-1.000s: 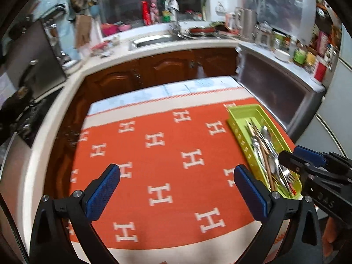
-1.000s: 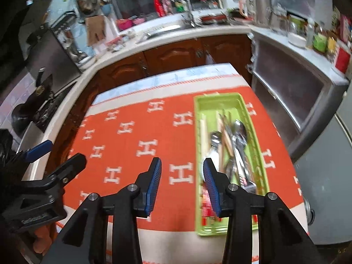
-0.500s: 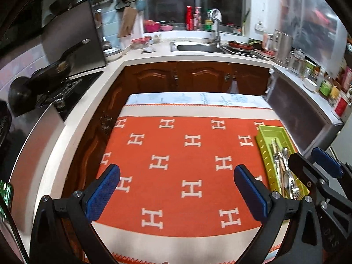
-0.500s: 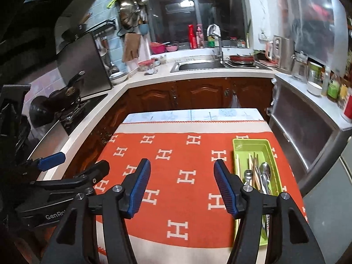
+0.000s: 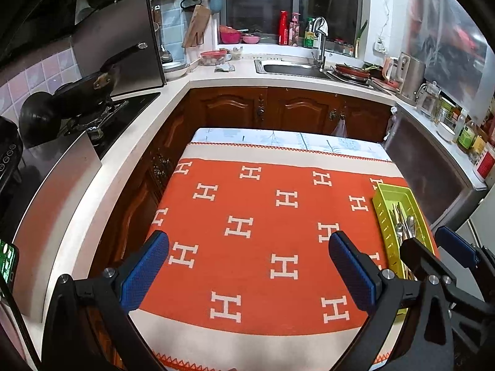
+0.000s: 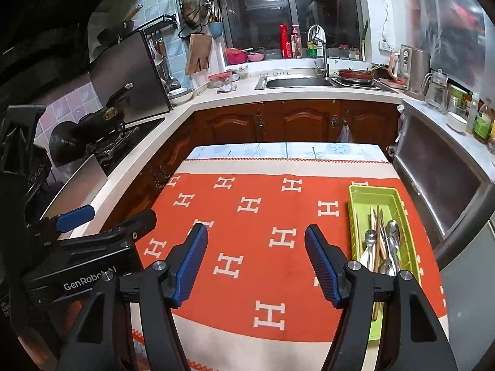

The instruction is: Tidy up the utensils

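Though cluttered, green tray [image 6: 362, 198] of mixed metal and wooden utensils [image 6: 383, 241]

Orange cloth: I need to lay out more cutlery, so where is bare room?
Nearly all of the orange cloth is bare, from its left edge to the green tray. Crowding is only inside the tray, where spoons and chopsticks lie together.
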